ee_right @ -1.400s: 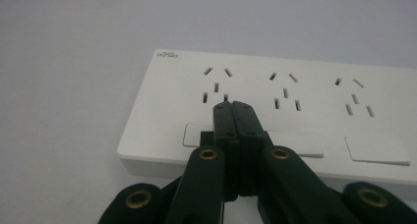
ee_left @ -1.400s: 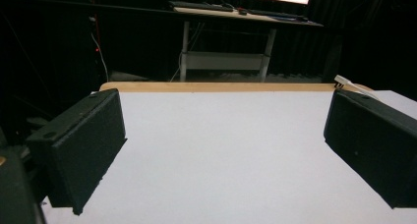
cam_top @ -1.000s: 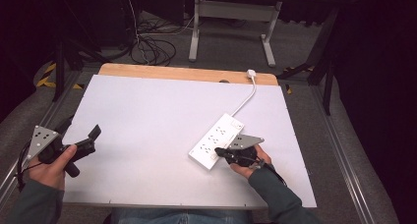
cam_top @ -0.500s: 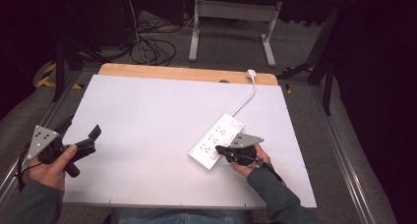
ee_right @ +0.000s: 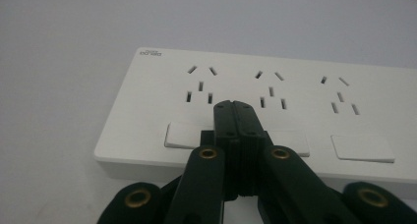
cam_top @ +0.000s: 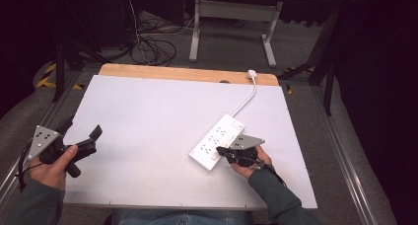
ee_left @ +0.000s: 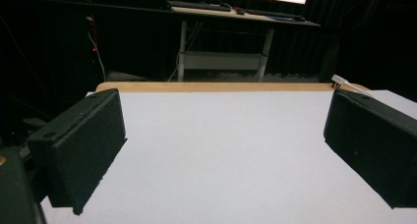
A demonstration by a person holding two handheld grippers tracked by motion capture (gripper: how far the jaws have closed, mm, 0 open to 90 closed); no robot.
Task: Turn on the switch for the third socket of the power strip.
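Near the worktop's front edge, the right gripper has its fingers pressed together, empty, tips over the white power strip beside its switches. At the left edge, the left gripper holds its fingers wide apart over bare worktop. The strip's cable runs to the far edge.

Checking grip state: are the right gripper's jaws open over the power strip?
No, the right gripper has its jaws pressed together, tips over the white power strip.
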